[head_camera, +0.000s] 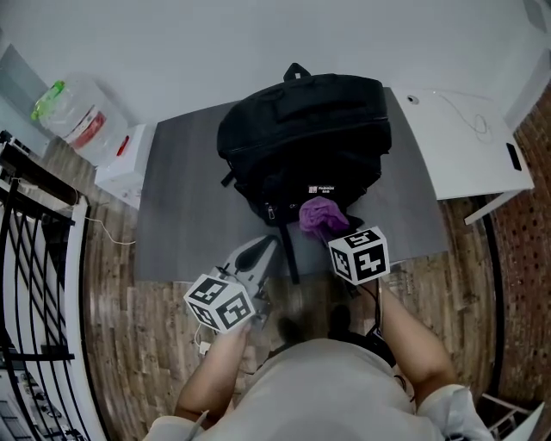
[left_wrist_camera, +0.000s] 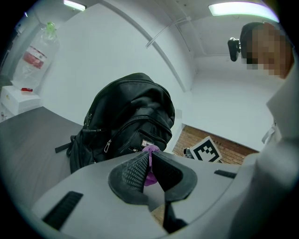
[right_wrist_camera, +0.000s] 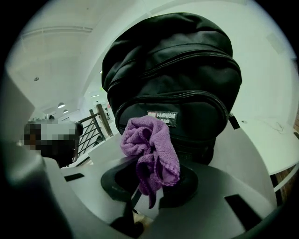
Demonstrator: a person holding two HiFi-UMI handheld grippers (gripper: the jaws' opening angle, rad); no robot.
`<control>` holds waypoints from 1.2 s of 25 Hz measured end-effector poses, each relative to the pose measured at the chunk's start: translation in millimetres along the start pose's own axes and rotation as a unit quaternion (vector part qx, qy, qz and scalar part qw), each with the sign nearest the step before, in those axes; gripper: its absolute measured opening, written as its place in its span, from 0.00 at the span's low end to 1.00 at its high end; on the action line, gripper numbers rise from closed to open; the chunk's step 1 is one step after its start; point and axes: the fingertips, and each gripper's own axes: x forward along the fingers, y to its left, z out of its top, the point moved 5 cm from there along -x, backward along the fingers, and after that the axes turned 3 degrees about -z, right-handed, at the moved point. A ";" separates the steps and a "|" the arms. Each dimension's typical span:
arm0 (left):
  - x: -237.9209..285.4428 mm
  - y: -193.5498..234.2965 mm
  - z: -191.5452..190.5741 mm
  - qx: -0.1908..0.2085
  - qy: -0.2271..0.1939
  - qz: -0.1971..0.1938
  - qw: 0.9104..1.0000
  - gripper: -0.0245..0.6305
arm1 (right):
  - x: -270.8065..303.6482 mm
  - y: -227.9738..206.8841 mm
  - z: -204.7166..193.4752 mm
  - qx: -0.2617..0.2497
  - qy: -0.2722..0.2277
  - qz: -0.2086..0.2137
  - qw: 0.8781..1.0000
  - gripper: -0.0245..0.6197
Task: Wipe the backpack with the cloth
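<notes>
A dark grey table (head_camera: 172,215) is standing against a plain white wall (head_camera: 215,43). A white table (head_camera: 465,146) is sitting just beside it on its right. A white box (head_camera: 120,168) and a clear water jug (head_camera: 73,116) are sitting to its left, with a black railing (head_camera: 34,258) running farther left. Wood-plank flooring (head_camera: 129,344) is showing in front of it, and ceiling strip lights (left_wrist_camera: 238,8) are glowing overhead.

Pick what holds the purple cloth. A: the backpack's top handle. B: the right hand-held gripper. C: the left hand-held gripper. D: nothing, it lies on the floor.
B: the cloth is pinched in the right hand-held gripper, in front of the backpack.
</notes>
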 end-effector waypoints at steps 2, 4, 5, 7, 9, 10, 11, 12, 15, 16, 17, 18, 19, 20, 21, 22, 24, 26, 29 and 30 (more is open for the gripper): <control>6.4 -2.9 -1.6 0.002 0.004 -0.008 1.000 0.07 | -4.2 -8.9 -1.7 0.006 -0.001 -0.010 1.000 0.19; 13.0 -5.0 -3.9 0.005 0.009 -0.014 1.000 0.07 | -8.5 -17.6 -3.0 0.013 -0.003 -0.018 1.000 0.19; 16.1 -5.7 -5.5 0.007 0.013 -0.016 1.000 0.07 | -10.6 -21.2 -3.7 0.016 -0.003 -0.020 1.000 0.19; 22.1 -6.9 -9.2 0.010 0.020 -0.019 1.000 0.07 | -14.3 -25.6 -4.6 0.018 -0.005 -0.020 1.000 0.19; 27.2 -8.1 -12.5 0.010 0.025 -0.021 0.999 0.07 | -16.6 -27.1 -5.2 0.017 -0.006 -0.019 1.000 0.19; 29.4 -8.6 -13.9 0.010 0.028 -0.022 0.999 0.07 | -17.4 -27.6 -5.6 0.017 -0.007 -0.018 1.000 0.19; 31.3 -9.1 -15.2 0.009 0.030 -0.023 0.999 0.07 | -18.1 -28.1 -6.2 0.017 -0.008 -0.018 1.000 0.19; 32.6 -9.4 -16.5 0.009 0.032 -0.023 0.999 0.07 | -18.8 -28.8 -6.9 0.018 -0.008 -0.017 1.000 0.19; 34.8 -10.3 -18.9 0.007 0.036 -0.023 0.999 0.07 | -21.8 -33.1 -8.6 0.021 -0.008 -0.020 1.000 0.19; 35.3 -10.5 -19.5 0.007 0.036 -0.023 0.999 0.07 | -22.9 -35.6 -9.1 0.022 -0.008 -0.022 0.999 0.19; 35.7 -10.6 -19.9 0.006 0.037 -0.023 0.999 0.07 | -23.9 -38.5 -9.5 0.024 -0.009 -0.024 0.999 0.19; 36.1 -10.7 -20.5 0.006 0.038 -0.022 0.999 0.07 | -25.0 -41.3 -9.8 0.025 -0.009 -0.025 0.999 0.19; 36.4 -10.7 -21.1 0.005 0.038 -0.022 0.999 0.07 | -26.1 -43.8 -10.0 0.025 -0.009 -0.027 0.999 0.19; 36.5 -10.8 -21.7 0.004 0.039 -0.022 0.999 0.07 | -27.2 -46.1 -10.3 0.024 -0.009 -0.029 0.999 0.19; 36.7 -10.9 -22.4 0.004 0.039 -0.022 0.999 0.07 | -28.5 -48.1 -10.6 0.024 -0.010 -0.031 0.999 0.19; 36.8 -10.9 -23.0 0.004 0.039 -0.021 0.999 0.07 | -30.0 -50.2 -11.2 0.023 -0.011 -0.033 0.999 0.19; 37.2 -10.1 -24.0 0.004 0.041 -0.021 0.999 0.07 | -32.8 -55.2 -12.3 0.021 -0.012 -0.040 0.999 0.19; 37.2 -8.6 -24.9 0.004 0.045 -0.021 0.999 0.07 | -35.4 -61.6 -14.2 0.020 -0.012 -0.049 0.999 0.19; 36.3 -6.8 -26.3 0.007 0.053 -0.024 0.998 0.07 | -39.9 -73.1 -19.1 0.029 -0.013 -0.068 0.997 0.19; 36.1 -6.3 -26.7 0.009 0.056 -0.025 0.998 0.07 | -41.6 -77.5 -21.1 0.035 -0.014 -0.077 0.996 0.19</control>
